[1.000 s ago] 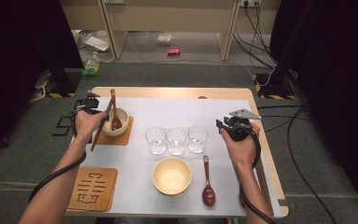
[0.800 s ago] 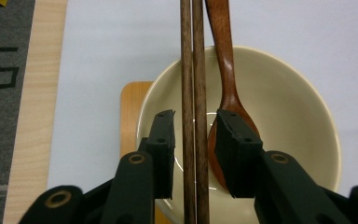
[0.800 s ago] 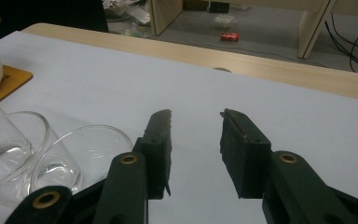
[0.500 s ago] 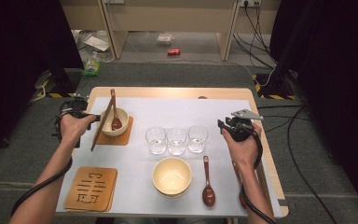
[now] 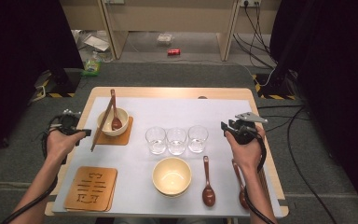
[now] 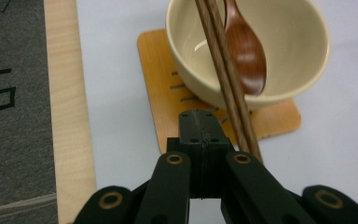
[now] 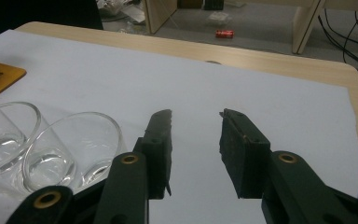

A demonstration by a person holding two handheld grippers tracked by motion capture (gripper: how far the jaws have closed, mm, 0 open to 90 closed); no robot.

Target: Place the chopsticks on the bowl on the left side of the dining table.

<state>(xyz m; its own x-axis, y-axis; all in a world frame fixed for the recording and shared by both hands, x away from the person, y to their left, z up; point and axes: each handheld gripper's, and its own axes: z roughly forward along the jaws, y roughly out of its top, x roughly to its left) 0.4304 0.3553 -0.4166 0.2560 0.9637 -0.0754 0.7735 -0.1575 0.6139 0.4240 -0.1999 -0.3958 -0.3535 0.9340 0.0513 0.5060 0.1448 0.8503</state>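
A cream bowl (image 5: 121, 126) (image 6: 293, 42) sits on a wooden coaster (image 5: 123, 137) (image 6: 156, 70) at the table's left. A brown spoon (image 5: 115, 120) (image 6: 246, 53) lies in it, and a pair of chopsticks (image 5: 102, 125) (image 6: 223, 74) leans across its rim. My left gripper (image 5: 85, 132) (image 6: 200, 133) is at the table's left edge, just left of the chopsticks. Its jaws have just been closing and now stand shut with nothing between them. My right gripper (image 5: 227, 126) (image 7: 196, 142) hovers open and empty, right of three glasses (image 5: 176, 140) (image 7: 70, 154).
A second cream bowl (image 5: 171, 176) stands near the front edge, with a brown spoon (image 5: 207, 179) to its right. Another spoon (image 5: 240, 186) lies partly under my right forearm. A carved wooden coaster (image 5: 91, 187) lies front left. White paper (image 5: 182, 112) covers the table.
My left hand has drawn back to the left, away from the bowl, and its jaws have closed empty. The chopsticks stay resting on the bowl. The right hand has kept still.
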